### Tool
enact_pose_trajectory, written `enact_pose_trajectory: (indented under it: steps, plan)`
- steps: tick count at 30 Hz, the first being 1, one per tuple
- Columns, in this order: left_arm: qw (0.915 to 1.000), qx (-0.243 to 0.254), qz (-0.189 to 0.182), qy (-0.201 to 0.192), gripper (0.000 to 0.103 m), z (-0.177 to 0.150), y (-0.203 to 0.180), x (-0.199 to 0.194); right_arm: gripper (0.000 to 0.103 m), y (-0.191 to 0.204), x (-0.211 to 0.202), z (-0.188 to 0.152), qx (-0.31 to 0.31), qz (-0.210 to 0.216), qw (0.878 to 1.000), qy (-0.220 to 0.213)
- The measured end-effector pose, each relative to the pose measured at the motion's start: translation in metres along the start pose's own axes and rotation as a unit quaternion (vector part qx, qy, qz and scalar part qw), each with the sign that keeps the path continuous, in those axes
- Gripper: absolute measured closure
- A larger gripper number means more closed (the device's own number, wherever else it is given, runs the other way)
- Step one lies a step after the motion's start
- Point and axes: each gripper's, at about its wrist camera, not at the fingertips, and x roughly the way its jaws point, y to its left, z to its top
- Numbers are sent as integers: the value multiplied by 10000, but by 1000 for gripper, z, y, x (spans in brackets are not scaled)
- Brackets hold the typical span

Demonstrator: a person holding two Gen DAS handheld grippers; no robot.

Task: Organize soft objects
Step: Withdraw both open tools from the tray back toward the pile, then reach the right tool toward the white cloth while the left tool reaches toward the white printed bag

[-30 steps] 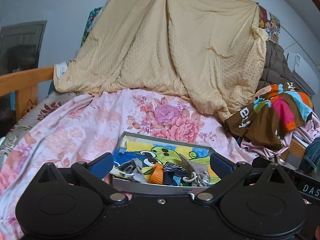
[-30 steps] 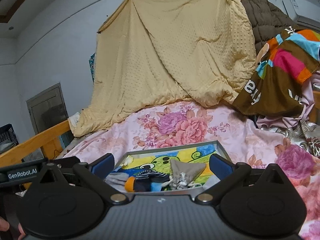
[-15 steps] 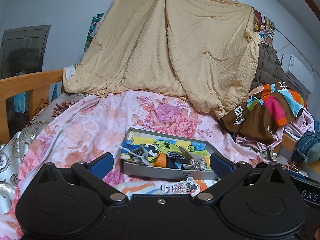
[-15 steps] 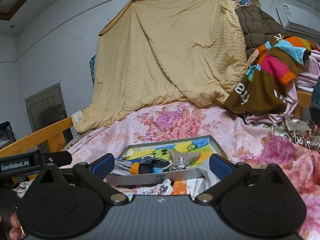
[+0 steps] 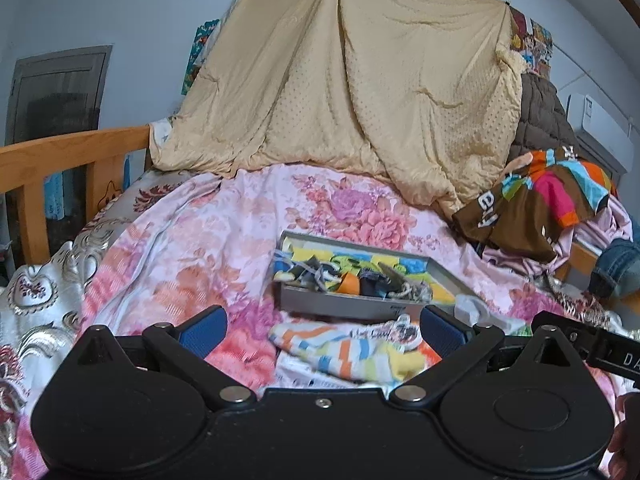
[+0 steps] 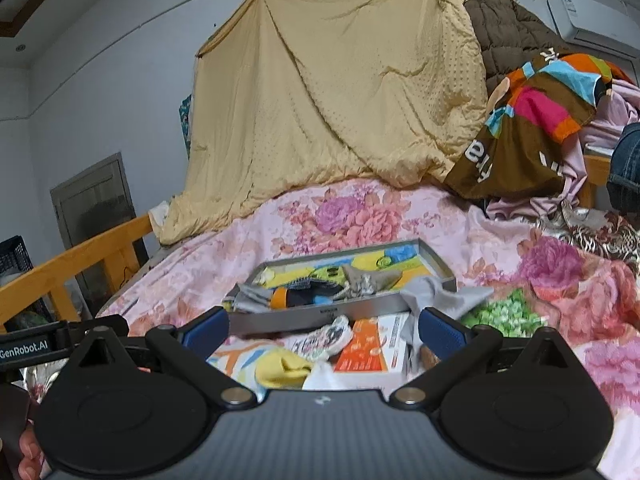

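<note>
Both grippers held wide apart, empty, above a floral bedspread (image 5: 192, 240).

Nearest, between the fingers of the left gripper (image 5: 322, 330) and right gripper (image 6: 322, 330), striped and yellow cloths (image 5: 352, 350) are seen loose on the bed — just beyond, a grey tray (image 5: 344, 304) filled with socks (image 6: 304, 295); farther back, a tan quilt (image 5: 352, 92) is hung.
</note>
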Motion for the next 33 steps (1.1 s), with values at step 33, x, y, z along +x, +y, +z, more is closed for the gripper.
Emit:
enact_pose_trajectory:
  steps: [33]
  plan:
    - [9900,362,-298,1334,1,-47,27,6,0,21,27,-54,-492,-48,9852,1641]
